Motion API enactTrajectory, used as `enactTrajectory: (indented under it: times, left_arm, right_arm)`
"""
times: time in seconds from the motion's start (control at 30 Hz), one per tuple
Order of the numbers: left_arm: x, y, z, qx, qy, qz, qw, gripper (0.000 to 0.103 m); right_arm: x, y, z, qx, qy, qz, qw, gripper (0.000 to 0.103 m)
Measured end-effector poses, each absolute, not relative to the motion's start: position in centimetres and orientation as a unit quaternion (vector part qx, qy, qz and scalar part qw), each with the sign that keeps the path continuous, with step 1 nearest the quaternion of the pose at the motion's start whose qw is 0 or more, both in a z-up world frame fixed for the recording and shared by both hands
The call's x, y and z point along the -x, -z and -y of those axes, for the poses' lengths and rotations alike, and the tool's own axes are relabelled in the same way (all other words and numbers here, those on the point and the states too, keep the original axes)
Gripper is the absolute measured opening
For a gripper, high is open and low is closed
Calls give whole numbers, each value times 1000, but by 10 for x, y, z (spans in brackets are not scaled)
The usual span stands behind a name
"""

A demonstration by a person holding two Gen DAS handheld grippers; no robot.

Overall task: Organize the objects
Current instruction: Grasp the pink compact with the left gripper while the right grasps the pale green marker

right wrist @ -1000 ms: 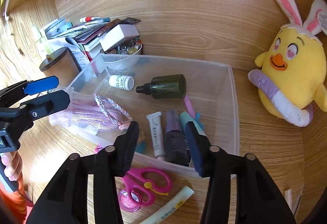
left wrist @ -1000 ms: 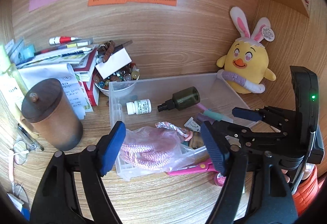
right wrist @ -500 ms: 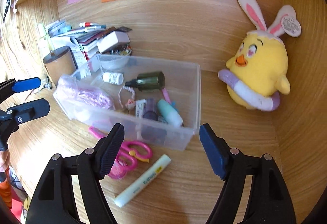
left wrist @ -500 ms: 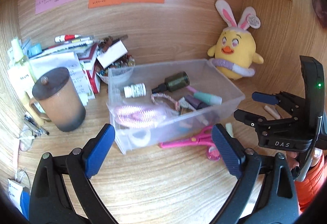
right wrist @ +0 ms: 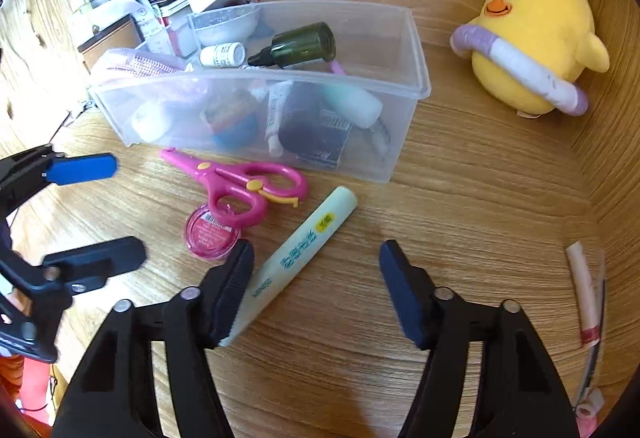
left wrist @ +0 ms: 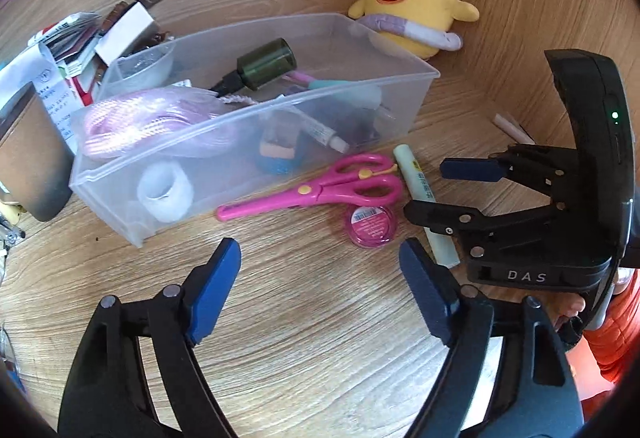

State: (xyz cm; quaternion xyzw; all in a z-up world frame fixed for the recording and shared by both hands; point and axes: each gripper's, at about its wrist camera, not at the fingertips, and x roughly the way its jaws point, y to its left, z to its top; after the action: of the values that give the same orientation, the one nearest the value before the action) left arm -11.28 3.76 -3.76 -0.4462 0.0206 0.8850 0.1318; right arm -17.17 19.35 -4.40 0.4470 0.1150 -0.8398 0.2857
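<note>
Brown cup — cut off left

One clear plastic bin stands on the wooden desk. Loose on the desk near the bin's front edge lie one pair of pink scissors, one small round pink pot and one pale green marker. One yellow plush chick sits by the back right corner. Inside the bin I count one dark green bottle, one small white bottle, one bag of pink rope and one white roll of tape. Two grippers show: left gripper, right gripper.
</note>
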Motion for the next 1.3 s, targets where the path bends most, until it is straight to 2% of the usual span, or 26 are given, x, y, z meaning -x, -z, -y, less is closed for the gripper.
enactTrajectory:
  times: [0.27,0.33,0.43,0.57,0.6,0.97,1.3]
  left_arm:
    - [134,55,-60,477,-867,-23,146,70]
    - [138,57,-65,477,-867,-24,144,68]
    - [140,57,-71,472,-869,-26,143,59]
    - [139,56,-74,467,-872,-30,145,36]
    - [138,56,-74,467,-872,-30,148,35]
    - [110,53,-59,458,-876,-31,145,35]
    - [101,-1,-37,387,-913,-12,129,35]
  right_arm:
    - [173,46,-211,-437,848,-118,278,14]
    - [173,46,-216,-436,848,-110,280,14]
    - [172,46,-221,-435,850,-103,279,14]
    - [168,44,-227,-437,851,-91,278,14]
    - [166,43,-229,-435,852,-89,276,14]
    - [151,10,-241,-398,870,-69,281,14]
    - [156,-31,-230,-345,890,-57,292,14]
